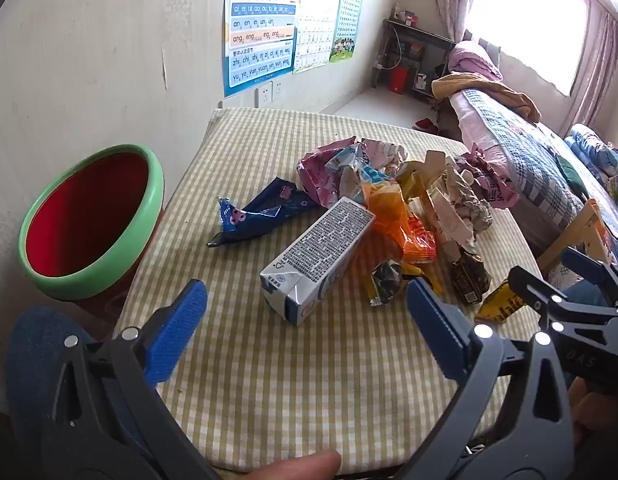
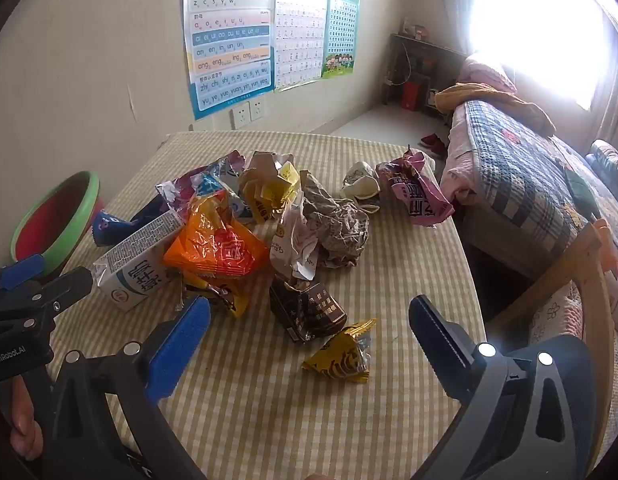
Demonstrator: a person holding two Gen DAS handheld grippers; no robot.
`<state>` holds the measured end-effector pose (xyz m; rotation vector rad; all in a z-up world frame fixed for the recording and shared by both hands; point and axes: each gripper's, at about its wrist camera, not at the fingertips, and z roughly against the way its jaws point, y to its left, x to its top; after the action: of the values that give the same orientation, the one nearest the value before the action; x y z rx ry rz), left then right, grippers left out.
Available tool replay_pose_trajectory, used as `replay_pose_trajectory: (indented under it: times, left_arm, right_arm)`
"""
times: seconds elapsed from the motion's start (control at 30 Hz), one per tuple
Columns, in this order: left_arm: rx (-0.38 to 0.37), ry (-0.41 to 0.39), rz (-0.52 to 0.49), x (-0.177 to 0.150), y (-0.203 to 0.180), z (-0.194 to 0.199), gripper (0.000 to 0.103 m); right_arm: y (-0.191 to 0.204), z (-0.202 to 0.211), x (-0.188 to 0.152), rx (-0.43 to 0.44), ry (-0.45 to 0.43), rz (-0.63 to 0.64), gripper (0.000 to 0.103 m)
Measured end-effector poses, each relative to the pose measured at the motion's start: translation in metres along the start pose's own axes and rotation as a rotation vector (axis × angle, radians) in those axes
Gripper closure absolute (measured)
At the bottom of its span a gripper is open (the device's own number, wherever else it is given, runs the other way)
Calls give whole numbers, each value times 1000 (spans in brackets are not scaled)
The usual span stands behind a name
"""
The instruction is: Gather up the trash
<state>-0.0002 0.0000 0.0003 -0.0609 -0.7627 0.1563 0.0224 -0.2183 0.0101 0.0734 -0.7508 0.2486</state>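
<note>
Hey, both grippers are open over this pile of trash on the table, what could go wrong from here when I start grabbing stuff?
1. The wrappers overlap in one heap: pulling the orange wrapper may drag neighbours off the table.
2. The bin sits beside the table's left edge, so a poorly aimed drop could miss it.
3. The milk carton is smooth and boxy; the left gripper could slip off it.

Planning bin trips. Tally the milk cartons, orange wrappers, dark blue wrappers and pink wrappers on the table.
Milk carton: 1
Orange wrapper: 1
Dark blue wrapper: 1
Pink wrappers: 2
Total: 5
</note>
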Motion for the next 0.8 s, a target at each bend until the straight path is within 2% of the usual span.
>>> replay_pose_trajectory:
  times: [0.3,0.8]
  left_arm:
    - [21,3,6,1,-4,-2,5]
    - [10,-2,-8,-1,-4,1,5]
  right_arm:
    - [-4,-2,1,3,7,-10,7]
    - [-1,-3,-1,0,5,-4,7]
